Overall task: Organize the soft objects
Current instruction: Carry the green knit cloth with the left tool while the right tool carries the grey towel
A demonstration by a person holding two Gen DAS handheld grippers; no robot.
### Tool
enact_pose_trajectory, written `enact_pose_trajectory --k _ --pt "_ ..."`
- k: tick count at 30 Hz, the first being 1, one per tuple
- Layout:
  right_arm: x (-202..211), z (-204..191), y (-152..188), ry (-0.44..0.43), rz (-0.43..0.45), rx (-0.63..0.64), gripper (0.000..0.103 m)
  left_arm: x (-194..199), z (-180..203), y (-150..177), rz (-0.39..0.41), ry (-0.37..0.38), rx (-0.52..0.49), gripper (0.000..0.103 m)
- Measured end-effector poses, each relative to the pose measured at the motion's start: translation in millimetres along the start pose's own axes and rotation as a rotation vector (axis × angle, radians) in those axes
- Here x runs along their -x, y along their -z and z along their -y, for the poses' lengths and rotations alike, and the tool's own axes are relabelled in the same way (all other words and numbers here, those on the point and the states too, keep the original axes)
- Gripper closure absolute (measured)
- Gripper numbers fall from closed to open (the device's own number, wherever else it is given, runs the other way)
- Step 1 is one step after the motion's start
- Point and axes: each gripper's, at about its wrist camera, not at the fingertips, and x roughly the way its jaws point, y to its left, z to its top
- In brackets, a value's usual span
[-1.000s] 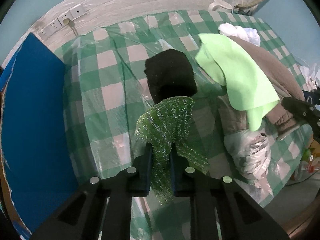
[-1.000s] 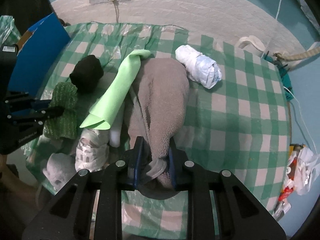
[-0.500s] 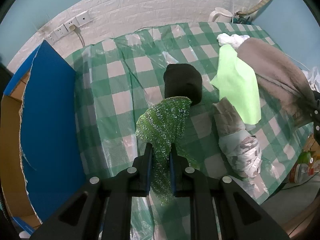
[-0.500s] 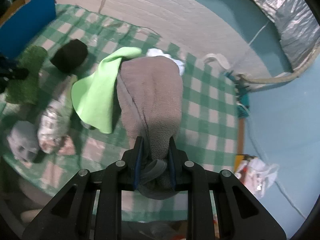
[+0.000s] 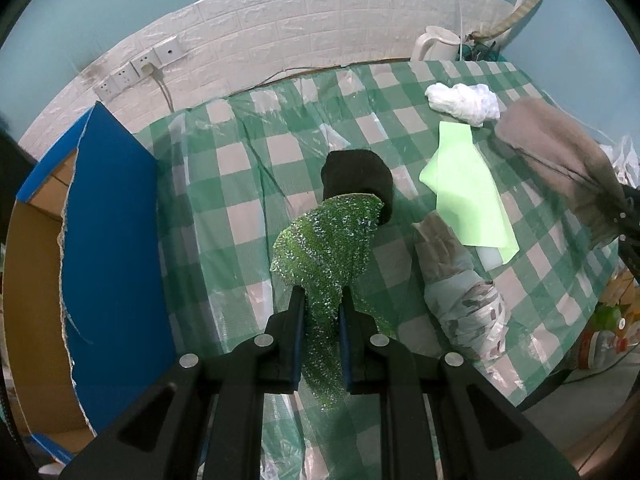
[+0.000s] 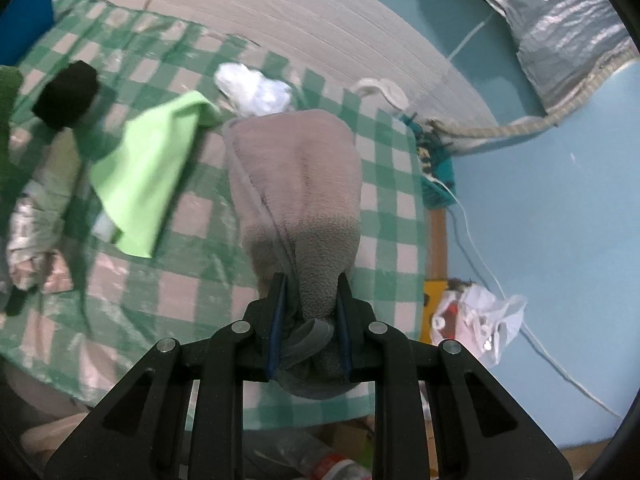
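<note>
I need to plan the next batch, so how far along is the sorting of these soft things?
Nothing looks put away yet. In hand: the left claw is shut on the sparkly green cloth, and the right claw grips the grey fleece towel. Left on the checked tablecloth: the black bundle, the lime cloth, the white wad and the patterned roll.

Sparkly green cloth (image 5: 332, 240), rough and glittery, pinched in matt black plastic fingers (image 5: 294, 332). Fuzzy grey towel (image 6: 304, 184), soft and fleecy. Smooth light green cloth (image 5: 468, 184), flat and matt. Shiny clear plastic sheet over a green and white checked tablecloth (image 5: 240, 168), wrinkled and glossy. Soft black lump (image 5: 356, 176), matt. Crinkly white bundle (image 5: 464, 100). Brown cardboard box (image 5: 32, 272) with a smooth blue flap (image 5: 112, 208) and torn edge. Bumpy white brick wall (image 5: 280, 36).
</note>
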Motion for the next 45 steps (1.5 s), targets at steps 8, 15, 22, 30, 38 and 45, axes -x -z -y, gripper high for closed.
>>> enact_pose_trajectory --k 8,15,22,30,38,45 --pt "0.2 15.3 1.2 -0.109 0.015 -0.103 0.082 15.9 -6.1 -2.5 0.036 0.003 0.008 0.088" --pt "16.2 19.0 -4.1 -0.137 0.062 -0.141 0.082 35.9 -12.0 -0.7 0.075 -0.011 0.007 0.088" --pt "28.0 25.5 -9.8 -0.181 0.098 -0.172 0.082 57.4 -15.9 1.2 0.124 -0.03 -0.005 0.088" --pt "49.1 27.0 -18.5 -0.226 0.154 -0.191 0.082 72.9 -25.5 5.1 0.155 -0.037 0.002 0.088" --pt "74.6 22.5 -30.7 -0.296 0.214 -0.204 0.082 84.4 -41.0 9.4 0.176 -0.041 0.036 0.088" --pt "89.4 10.8 -42.8 -0.362 0.241 -0.202 0.082 94.6 -56.1 13.8 0.197 -0.041 0.063 0.088"
